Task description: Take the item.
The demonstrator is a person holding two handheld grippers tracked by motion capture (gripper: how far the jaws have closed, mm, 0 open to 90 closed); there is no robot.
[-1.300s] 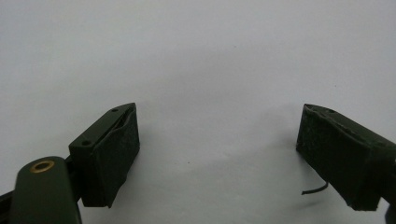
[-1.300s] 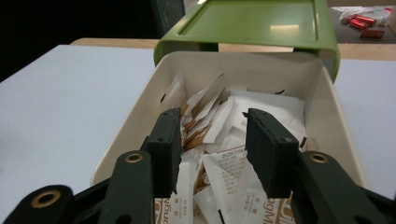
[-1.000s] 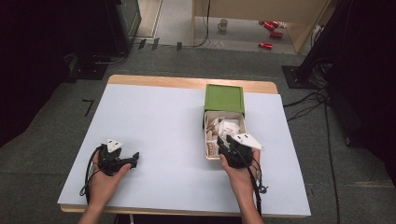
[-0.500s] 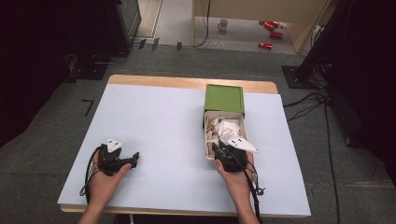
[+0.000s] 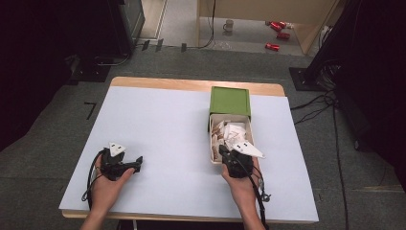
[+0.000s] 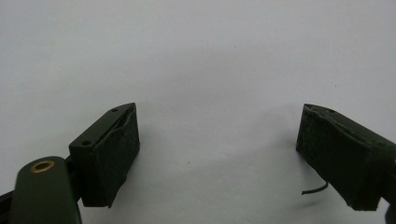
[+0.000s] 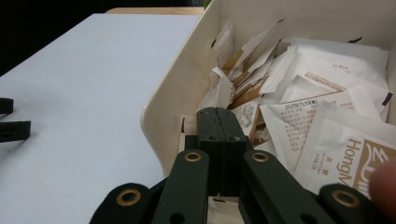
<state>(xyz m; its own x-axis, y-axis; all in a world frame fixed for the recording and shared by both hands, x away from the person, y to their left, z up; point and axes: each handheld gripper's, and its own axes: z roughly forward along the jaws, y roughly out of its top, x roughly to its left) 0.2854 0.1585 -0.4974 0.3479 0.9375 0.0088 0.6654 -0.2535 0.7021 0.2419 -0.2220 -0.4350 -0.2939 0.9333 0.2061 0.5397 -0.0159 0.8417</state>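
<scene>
- Right claw [image 7: 219,126] has just been closing and is now pinched together at the near end of the cream box [image 5: 212,143], looks clamped on a sachet's [image 7: 245,119] edge, though that's hard to confirm.
- Sachets are white and tan, crumpled, piled loose in the box.
- Left claw [image 6: 219,154] rests wide apart on the desk [image 5: 158,124], nothing in it.

Sachet print [image 7: 346,175]: cut off by the right gripper view's right edge.
Right gripper [image 7: 219,114] tips: whether a sachet is pinched cannot be told.
Box [image 7: 170,100] near wall: partly hidden behind the closed jaws.
Red items on the floor [image 5: 277,33]: too small to identify.
</scene>
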